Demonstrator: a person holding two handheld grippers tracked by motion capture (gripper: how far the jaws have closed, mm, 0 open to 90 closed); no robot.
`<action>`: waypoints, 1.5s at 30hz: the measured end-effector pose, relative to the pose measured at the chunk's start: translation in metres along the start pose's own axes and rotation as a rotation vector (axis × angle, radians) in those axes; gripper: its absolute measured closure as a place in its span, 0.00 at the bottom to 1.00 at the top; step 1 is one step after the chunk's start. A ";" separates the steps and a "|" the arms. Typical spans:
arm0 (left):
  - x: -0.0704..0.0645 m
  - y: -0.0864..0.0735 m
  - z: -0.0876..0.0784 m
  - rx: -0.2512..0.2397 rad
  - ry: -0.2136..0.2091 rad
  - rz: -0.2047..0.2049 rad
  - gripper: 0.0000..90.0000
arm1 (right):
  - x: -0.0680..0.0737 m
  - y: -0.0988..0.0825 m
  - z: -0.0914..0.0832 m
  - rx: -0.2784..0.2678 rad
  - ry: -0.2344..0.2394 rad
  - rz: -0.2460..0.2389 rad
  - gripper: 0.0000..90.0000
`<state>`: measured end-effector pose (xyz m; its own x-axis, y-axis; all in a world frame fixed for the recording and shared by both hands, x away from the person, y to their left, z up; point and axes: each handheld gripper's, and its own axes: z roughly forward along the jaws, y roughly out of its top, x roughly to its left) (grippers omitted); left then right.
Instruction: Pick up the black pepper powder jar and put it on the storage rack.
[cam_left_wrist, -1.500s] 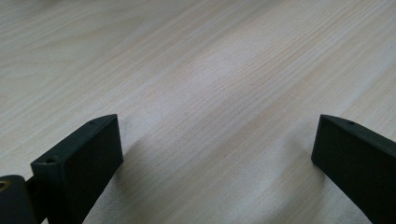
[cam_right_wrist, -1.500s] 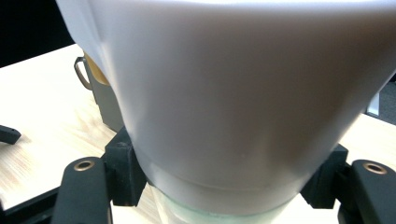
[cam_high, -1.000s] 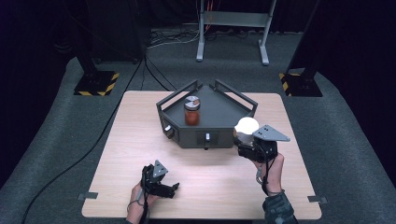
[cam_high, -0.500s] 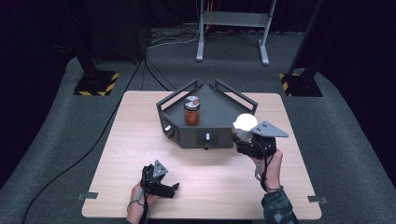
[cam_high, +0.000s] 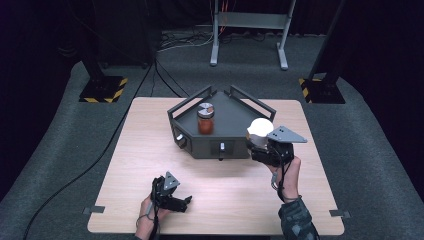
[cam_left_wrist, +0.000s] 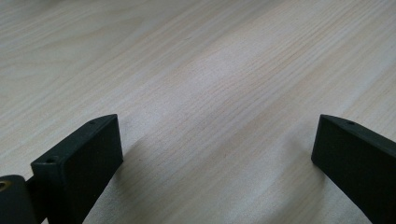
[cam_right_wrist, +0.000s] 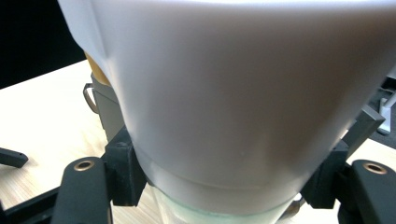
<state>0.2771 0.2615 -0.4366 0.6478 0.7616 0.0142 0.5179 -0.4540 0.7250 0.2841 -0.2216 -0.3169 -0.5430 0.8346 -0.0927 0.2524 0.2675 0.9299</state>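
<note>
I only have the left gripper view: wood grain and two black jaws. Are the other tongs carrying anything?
Observer: Yes. The right tongs are shut on a white-lidded container, held at the front right corner of the dark tray.
Operator: Anything in the tray?
Observer: One jar with a red-orange filling, upright in its left half.
Operator: Where are my tongs relative to that?
Observer: The left tongs sit low over the table near its front edge, well short of the tray, jaws apart with nothing between them.
Operator: How is the container gripped?
Observer: In the right gripper view the jaws press its sides just under the white lid.
</note>
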 end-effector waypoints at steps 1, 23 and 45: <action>0.000 0.000 0.000 0.000 0.000 0.000 0.02 | 0.000 0.001 0.001 0.000 0.001 -0.001 0.33; 0.001 0.000 0.000 0.002 -0.003 -0.002 0.02 | -0.007 0.016 0.017 -0.002 0.031 0.008 0.33; 0.000 0.000 0.000 0.000 0.000 0.000 0.02 | -0.019 0.032 0.039 0.020 0.050 0.036 0.33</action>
<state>0.2770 0.2615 -0.4366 0.6477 0.7618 0.0138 0.5180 -0.4536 0.7252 0.3340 -0.2094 -0.2990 -0.5727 0.8188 -0.0411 0.2882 0.2480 0.9249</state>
